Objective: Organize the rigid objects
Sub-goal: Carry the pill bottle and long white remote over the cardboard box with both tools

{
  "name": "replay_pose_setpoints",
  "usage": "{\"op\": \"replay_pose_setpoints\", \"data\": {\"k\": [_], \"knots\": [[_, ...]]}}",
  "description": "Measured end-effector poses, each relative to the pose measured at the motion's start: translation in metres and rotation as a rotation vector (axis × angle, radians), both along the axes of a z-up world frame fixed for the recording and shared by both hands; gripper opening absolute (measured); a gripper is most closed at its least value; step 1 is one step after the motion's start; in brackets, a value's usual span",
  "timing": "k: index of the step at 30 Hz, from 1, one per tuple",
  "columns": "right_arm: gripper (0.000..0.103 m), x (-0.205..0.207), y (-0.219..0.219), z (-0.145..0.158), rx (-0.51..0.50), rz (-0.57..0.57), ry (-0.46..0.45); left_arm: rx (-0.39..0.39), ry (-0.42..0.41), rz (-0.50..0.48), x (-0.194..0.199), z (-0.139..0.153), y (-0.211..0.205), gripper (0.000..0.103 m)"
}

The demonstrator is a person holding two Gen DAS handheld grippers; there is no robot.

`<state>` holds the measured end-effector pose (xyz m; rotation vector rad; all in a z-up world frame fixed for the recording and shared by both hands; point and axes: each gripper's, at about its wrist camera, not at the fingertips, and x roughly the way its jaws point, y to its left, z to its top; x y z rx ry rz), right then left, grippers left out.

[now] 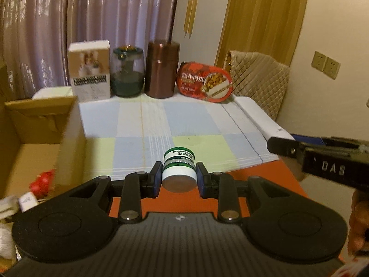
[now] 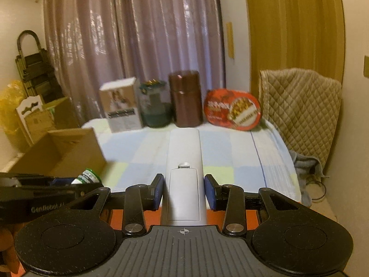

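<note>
Between the left gripper's [image 1: 178,176] clenched fingers: one small green-and-white lip-salve jar [image 1: 179,169]. Between the right gripper's [image 2: 183,190] clenched fingers: one long grey plastic remote control [image 2: 183,173], battery cover up. Beyond both fingertips, four items in a row: one white carton [image 1: 90,70], one smoky glass jar [image 1: 127,72], one brown metal canister [image 1: 162,69], one red oval tin [image 1: 204,82]. Left of the fingers: one open cardboard box [image 1: 34,127].

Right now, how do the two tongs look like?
Both tongs, left and right, are black, with blue pads, silver rivets and a ribbed grey base. Round black discs sit at each side. White lettering marks their sides.
</note>
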<state>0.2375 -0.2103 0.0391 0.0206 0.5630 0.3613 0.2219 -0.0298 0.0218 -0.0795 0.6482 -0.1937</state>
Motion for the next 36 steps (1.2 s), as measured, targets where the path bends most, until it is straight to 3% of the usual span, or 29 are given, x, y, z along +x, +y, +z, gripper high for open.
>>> {"op": "replay_pose_setpoints", "data": {"k": [7, 16, 26, 36], "knots": [[0.035, -0.044, 0.022, 0.043, 0.036, 0.032, -0.027, 0.007, -0.056, 0.006, -0.052, 0.046, 0.032, 0.026], [0.035, -0.095, 0.065, 0.066, 0.075, 0.095, -0.032, 0.008, -0.088, 0.057, -0.109, 0.078, 0.081, 0.026], [0.035, -0.116, 0.129, 0.075, 0.084, 0.199, -0.037, 0.020, -0.092, 0.146, -0.145, 0.091, 0.144, 0.025], [0.035, -0.111, 0.181, 0.063, 0.063, 0.275, -0.026, 0.030, -0.074, 0.220, -0.150, 0.088, 0.190, 0.026]]}}
